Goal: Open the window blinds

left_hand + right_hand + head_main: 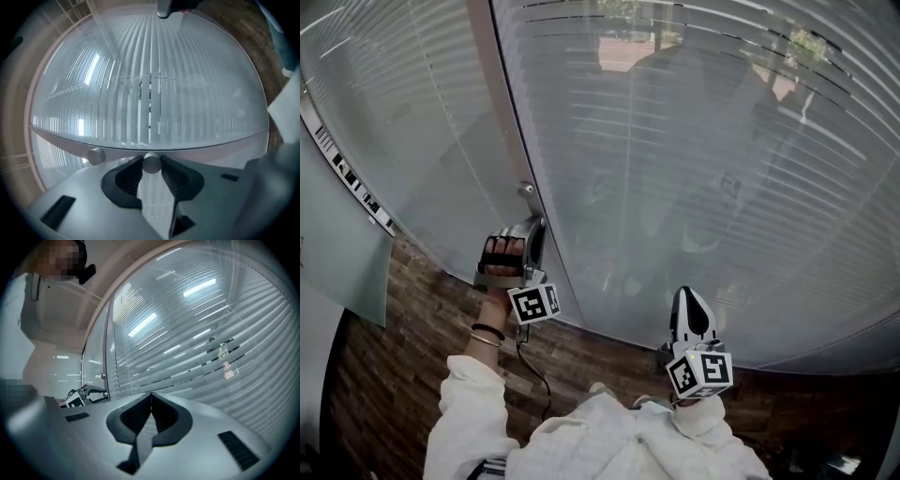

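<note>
The glass pane (694, 187) in front of me is smooth and very glossy, with bright reflections on it. Behind it the slats (140, 117) look pale and matt; plastic or painted metal, I cannot tell which. The small round knob (151, 162) looks like dull silver metal. The body of my left gripper (151, 169) is smooth matt grey plastic, and its fingers (129, 180) are black, ribbed and rubber-like. My right gripper (151, 399) has the same finish. The floor (412, 309) is dark wood planks. My sleeve (469, 403) is soft white cloth.
</note>
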Demonstrator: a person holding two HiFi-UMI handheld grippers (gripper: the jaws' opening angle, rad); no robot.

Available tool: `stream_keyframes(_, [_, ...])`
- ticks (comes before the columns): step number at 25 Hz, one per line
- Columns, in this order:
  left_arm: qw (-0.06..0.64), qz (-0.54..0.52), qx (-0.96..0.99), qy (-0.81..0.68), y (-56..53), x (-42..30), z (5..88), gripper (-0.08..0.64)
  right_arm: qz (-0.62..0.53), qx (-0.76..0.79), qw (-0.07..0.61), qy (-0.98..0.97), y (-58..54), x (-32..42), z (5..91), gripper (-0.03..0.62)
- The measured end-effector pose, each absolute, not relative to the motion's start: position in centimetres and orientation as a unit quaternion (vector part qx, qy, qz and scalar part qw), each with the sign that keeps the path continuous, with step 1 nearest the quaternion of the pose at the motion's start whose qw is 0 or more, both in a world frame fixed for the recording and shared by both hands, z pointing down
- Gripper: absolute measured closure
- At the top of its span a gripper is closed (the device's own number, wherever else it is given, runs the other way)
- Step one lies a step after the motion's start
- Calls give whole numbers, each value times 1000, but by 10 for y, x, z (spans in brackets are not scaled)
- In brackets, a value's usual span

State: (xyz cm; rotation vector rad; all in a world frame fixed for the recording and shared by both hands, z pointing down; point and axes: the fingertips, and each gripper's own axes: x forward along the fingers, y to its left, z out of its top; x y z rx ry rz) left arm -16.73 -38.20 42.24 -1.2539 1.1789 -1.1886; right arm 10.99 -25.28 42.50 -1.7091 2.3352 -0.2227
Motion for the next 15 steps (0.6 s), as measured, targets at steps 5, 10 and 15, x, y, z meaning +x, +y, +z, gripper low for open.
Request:
stream_keyframes(5, [457,-471,-559,506,-382,-167,421,436,-76,-586,123,798,-254,109,426,580])
stream_keyframes(10, [320,-359,-654,584,-384,-171,417,437,-82,-582,124,799,-256,106,428,580])
stream_keyframes(15, [225,-279,-697,621,-383,-172,414,437,-82,-583,127,798,-256,106,426,580])
